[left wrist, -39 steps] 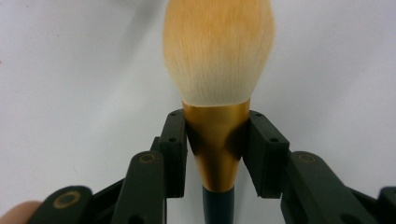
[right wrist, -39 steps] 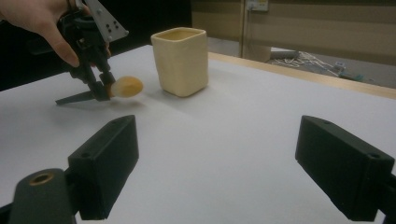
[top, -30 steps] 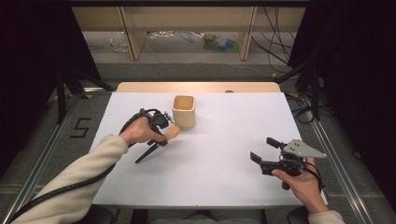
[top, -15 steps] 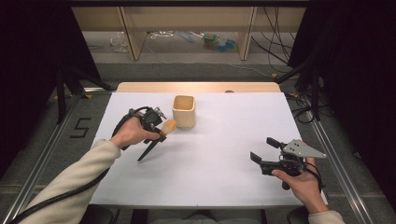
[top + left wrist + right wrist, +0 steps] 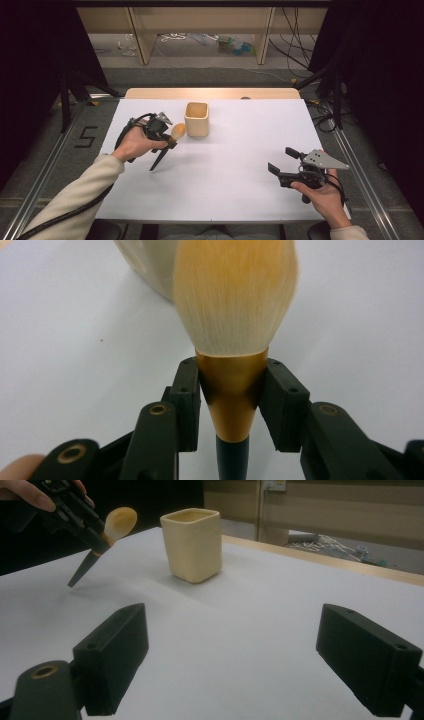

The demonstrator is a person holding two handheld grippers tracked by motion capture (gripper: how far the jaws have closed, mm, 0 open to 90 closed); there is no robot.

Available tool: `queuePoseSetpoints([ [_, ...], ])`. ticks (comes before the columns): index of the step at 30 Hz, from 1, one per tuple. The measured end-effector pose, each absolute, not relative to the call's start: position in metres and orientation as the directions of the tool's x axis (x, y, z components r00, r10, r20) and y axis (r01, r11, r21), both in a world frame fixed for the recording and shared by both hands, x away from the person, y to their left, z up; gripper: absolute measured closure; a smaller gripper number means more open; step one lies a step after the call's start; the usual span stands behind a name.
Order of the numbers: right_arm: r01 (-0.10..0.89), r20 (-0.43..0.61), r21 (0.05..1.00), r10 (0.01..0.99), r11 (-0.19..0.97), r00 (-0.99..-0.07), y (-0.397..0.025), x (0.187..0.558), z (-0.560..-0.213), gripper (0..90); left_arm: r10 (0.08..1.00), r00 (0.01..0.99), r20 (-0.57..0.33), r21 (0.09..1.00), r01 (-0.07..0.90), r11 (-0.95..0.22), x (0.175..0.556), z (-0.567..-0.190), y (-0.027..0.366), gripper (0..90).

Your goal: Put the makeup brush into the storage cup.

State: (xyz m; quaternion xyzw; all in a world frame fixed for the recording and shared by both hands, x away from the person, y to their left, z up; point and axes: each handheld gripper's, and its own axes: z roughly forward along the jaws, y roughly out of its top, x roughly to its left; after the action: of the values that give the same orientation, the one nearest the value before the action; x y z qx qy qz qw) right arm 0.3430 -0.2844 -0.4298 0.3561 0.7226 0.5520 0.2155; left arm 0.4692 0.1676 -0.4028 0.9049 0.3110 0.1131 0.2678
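Left gripper (image 5: pixel 167 140) is gripping the brush (image 5: pixel 170 139) by its gold ferrule, jaws closed on it, holding it off the desk (image 5: pixel 240 190) beside the cup (image 5: pixel 196 119). Right gripper (image 5: pixel 286 167) is idling, jaws wide, empty. Likely next: flipping the brush handle-down into the cup.

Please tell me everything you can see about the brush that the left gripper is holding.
The brush is a makeup-style brush with a full, rounded head of soft orange-tan bristles, a shiny copper-coloured metal collar and a slim black handle tapering to a point. The left gripper is shut on the collar, one black jaw on each side. It is held tilted above the white table, bristles up toward the cream cup, handle tip pointing down.
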Motion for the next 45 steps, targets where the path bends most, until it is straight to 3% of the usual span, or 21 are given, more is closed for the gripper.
queuePoseSetpoints([
  [45,0.271,0.067,0.951,0.757,0.148,-0.650,-0.284,0.343,-0.430,14.3,0.696,0.718,-0.008,0.719,0.488,-0.495,0.460,-0.392,0.192,62.5],
])
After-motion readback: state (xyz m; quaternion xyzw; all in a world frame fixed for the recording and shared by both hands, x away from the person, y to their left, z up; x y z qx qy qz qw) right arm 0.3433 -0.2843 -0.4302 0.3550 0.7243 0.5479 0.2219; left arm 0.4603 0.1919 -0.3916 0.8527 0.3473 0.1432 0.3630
